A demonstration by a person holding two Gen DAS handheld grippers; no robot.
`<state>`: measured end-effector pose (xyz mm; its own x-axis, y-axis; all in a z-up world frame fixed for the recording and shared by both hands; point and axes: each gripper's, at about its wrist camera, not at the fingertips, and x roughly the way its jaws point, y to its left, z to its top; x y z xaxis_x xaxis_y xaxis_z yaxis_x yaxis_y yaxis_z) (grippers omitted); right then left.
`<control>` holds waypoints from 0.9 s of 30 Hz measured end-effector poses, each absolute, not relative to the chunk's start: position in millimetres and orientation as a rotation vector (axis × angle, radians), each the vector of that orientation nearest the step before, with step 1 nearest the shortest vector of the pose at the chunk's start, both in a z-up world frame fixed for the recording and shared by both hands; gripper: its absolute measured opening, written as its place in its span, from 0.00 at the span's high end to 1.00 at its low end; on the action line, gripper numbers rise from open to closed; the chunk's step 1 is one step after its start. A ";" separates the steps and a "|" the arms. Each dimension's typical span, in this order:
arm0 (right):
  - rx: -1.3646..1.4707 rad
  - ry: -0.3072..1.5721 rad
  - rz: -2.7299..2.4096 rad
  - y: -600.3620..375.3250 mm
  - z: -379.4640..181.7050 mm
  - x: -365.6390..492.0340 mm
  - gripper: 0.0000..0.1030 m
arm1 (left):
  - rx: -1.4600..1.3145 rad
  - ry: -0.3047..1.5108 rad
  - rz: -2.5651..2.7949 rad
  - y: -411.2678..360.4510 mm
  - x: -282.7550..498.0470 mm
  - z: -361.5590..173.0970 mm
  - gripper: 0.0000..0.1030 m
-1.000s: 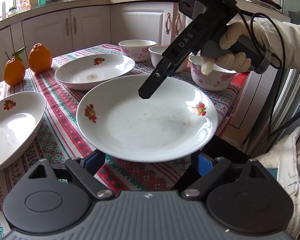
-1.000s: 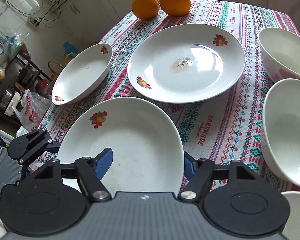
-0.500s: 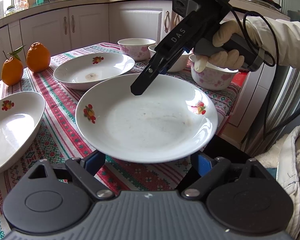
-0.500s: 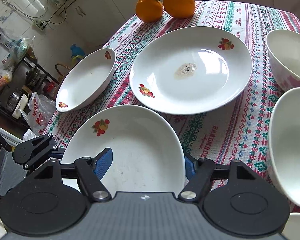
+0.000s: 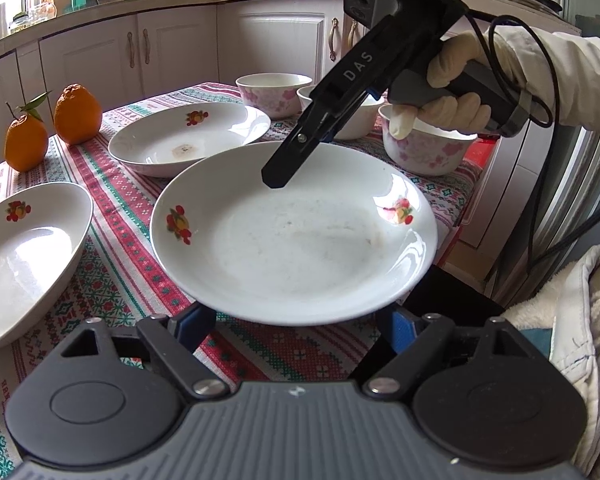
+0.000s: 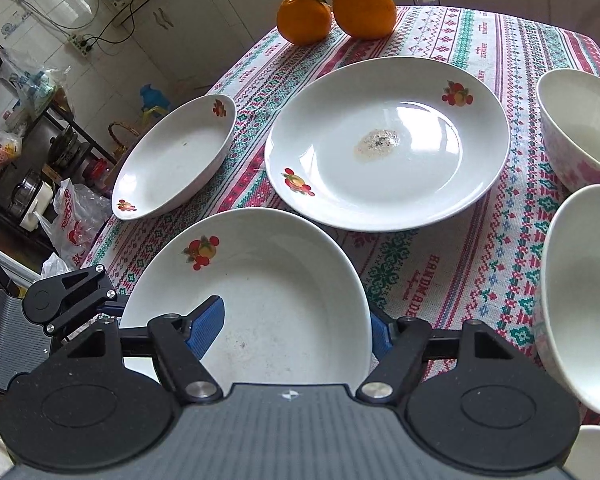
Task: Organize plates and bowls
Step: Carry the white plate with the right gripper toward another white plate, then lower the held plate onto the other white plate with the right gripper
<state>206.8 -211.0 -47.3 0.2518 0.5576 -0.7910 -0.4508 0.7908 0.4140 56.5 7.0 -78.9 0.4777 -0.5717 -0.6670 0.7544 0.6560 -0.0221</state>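
Observation:
A white plate [image 5: 292, 240] with fruit prints hangs just above the near corner of the table, reaching out past its edge. My right gripper [image 6: 292, 332] straddles the plate's [image 6: 268, 300] far rim, one blue pad on the inside and the other behind the rim. It still grips the rim while its jaws are opening. In the left wrist view it [image 5: 284, 172] reaches down over the far rim, held by a gloved hand [image 5: 448, 92]. My left gripper [image 5: 296, 324] is at the near rim, its pads under the plate's edge. Its jaws are closing.
On the patterned tablecloth [image 6: 440, 272] lie a large soiled plate [image 6: 388, 144] and a deep plate [image 6: 176, 156] at the left edge. Three pink-flowered bowls [image 5: 428, 152] stand at the right, two oranges [image 6: 340, 8] at the far end. A pale coat [image 5: 572, 320] hangs beside the near right corner.
In the left wrist view the right gripper's tip has edged slightly left over the plate. The plate and both hands have otherwise stayed put.

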 end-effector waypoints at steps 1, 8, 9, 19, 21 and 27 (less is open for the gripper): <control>0.106 1.121 0.690 -210.1 -46.0 207.0 0.24 | 0.290 0.694 -0.823 7.5 56.5 -77.9 0.16; 0.086 1.097 0.705 -198.4 -32.6 210.7 0.24 | 0.277 0.678 -0.802 16.7 55.4 -66.7 0.16; 0.085 1.093 0.711 -195.8 -30.1 211.8 0.24 | 0.276 0.677 -0.798 18.9 55.9 -65.0 0.16; 0.026 1.057 0.797 -147.8 -8.5 238.3 0.24 | 0.239 0.672 -0.707 56.0 69.2 -49.1 0.16; 0.010 1.051 0.819 -134.7 -6.1 246.0 0.24 | 0.236 0.666 -0.680 65.0 72.2 -45.5 0.16; -0.026 1.041 0.894 -91.9 -2.0 271.8 0.24 | 0.228 0.666 -0.594 94.2 83.9 -38.5 0.16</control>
<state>271.8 -91.9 -2.0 0.1968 0.6272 -0.7536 -0.6502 0.6588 0.3785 83.9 94.2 -38.5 0.6291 -0.4426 -0.6390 0.5838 0.8118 0.0125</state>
